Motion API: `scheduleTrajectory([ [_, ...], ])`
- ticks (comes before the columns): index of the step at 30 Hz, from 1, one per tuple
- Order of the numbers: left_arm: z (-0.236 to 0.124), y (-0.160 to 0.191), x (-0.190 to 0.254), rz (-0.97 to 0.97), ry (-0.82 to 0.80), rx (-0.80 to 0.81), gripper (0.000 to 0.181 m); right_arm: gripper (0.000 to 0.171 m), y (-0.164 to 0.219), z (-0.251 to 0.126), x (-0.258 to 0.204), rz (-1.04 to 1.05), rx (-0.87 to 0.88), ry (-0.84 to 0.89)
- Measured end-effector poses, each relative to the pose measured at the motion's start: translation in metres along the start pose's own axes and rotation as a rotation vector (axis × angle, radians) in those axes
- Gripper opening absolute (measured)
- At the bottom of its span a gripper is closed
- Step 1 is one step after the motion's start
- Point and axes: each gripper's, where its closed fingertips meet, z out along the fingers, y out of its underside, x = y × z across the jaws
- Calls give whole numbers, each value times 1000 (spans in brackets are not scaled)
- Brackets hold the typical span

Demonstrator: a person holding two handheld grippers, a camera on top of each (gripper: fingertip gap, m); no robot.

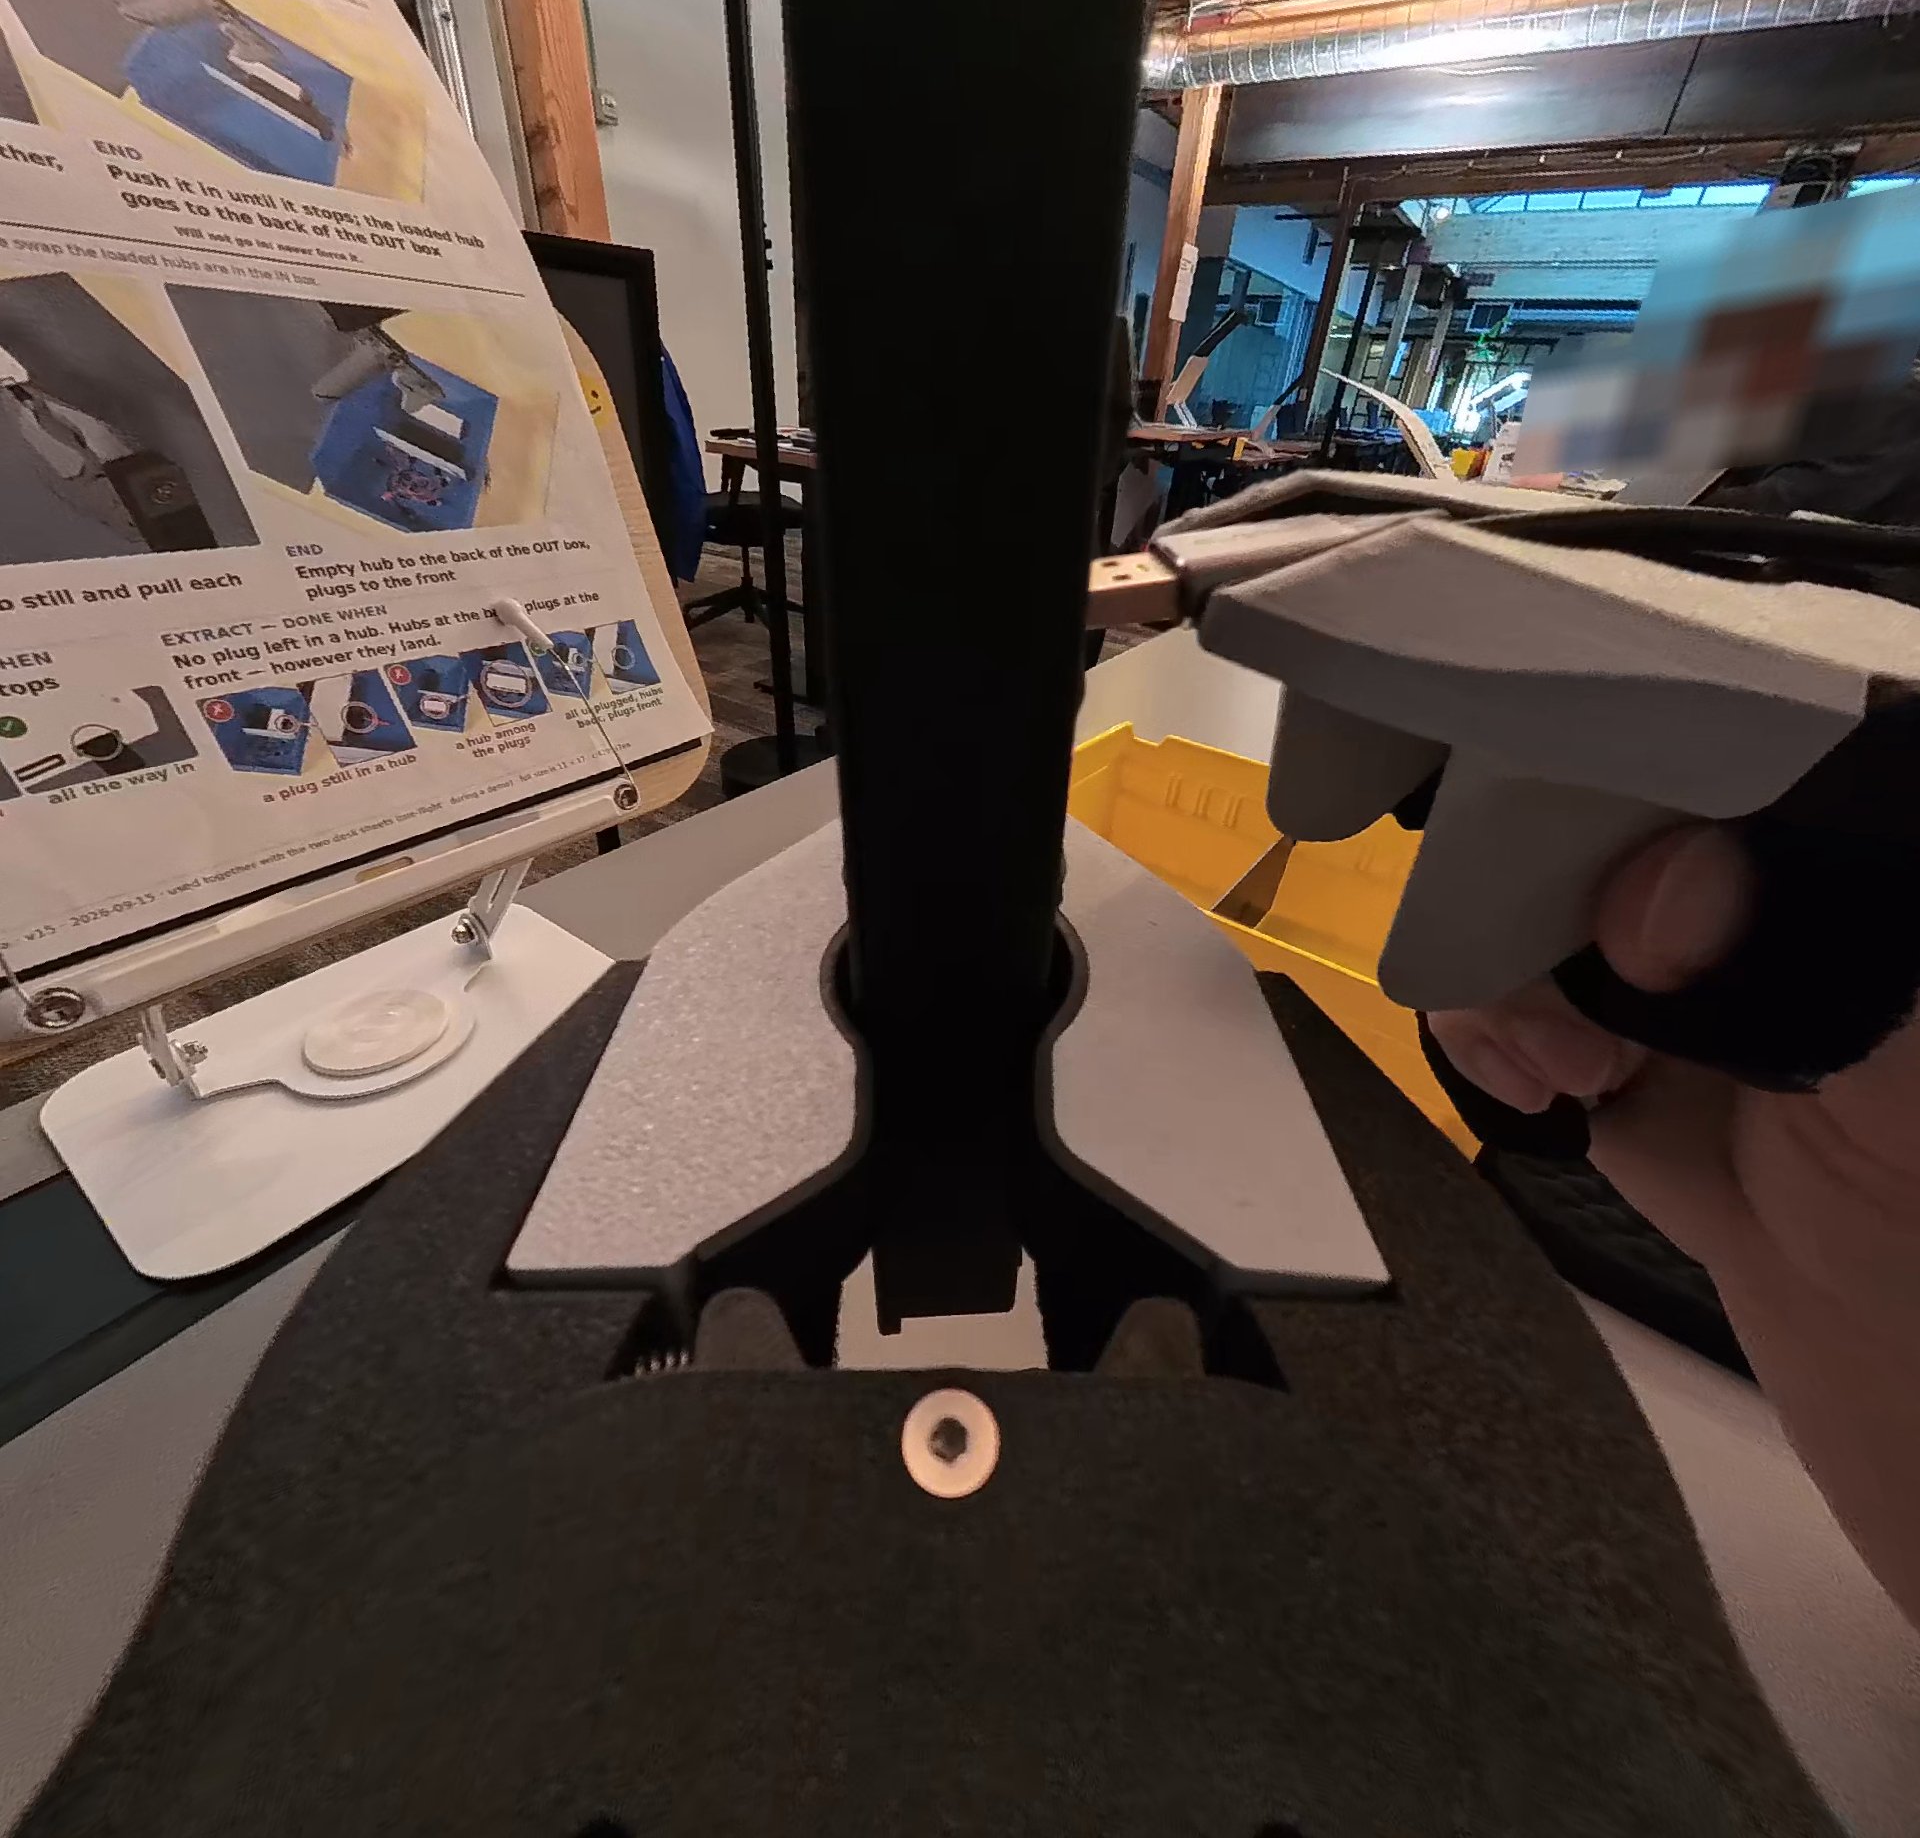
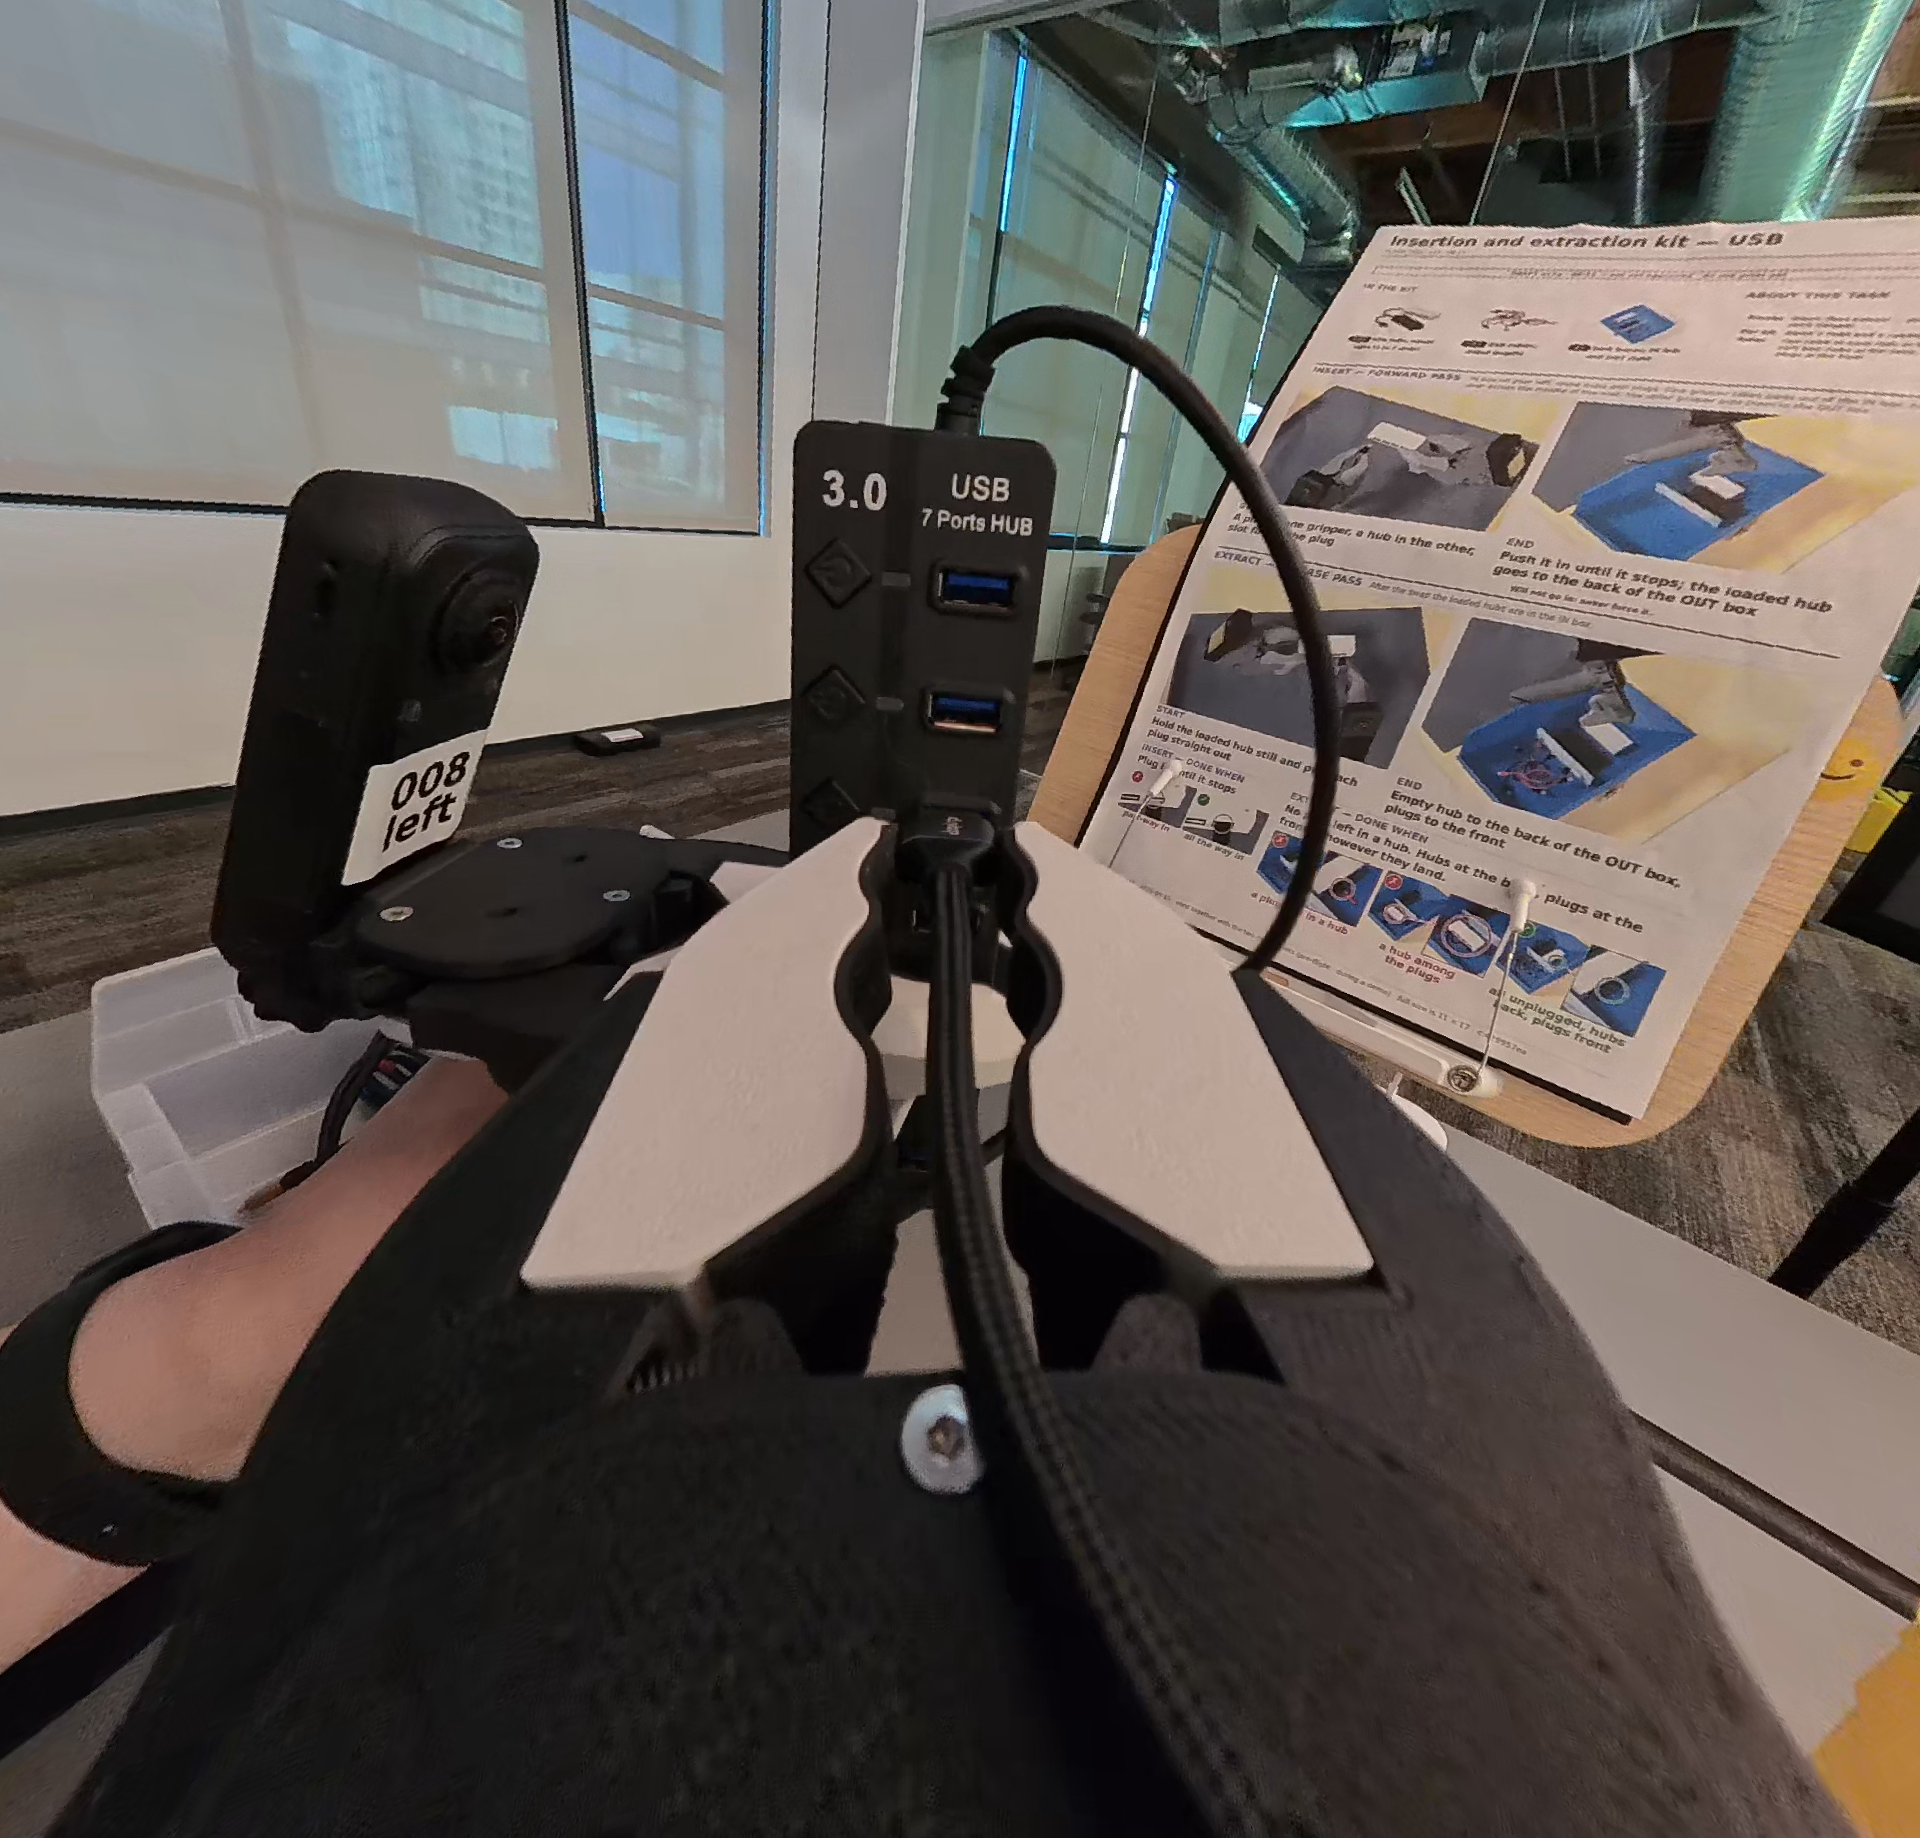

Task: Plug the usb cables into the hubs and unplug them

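Windows and an instruction sheet (image 2: 1496,666) backed the bench (image 2: 1714,1300). Left hand-held gripper (image 1: 951,967) clamped the hub (image 2: 914,625) upright, ports exposed; right hand-held gripper (image 2: 945,895) pinched the plug (image 1: 1132,588) beside it, seemingly for insertion.

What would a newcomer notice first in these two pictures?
The tall black USB hub stands upright, clamped in the left hand-held gripper. The right hand-held gripper holds a cable plug just beside the hub. An instruction sheet leans on a stand behind.

I'm working in an open workshop-office | ducts (image 1: 1455,53) running at 1 o'clock | windows (image 2: 364,209) glowing at 11 | workbenches (image 1: 1226,438) standing at 2
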Motion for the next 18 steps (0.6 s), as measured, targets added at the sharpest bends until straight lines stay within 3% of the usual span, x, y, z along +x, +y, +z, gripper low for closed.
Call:
scheduleTrajectory([
  [18, 1, 0, 3, -27, 20, 6, 26, 19, -8, -5, 3, -32, 56, 28],
])
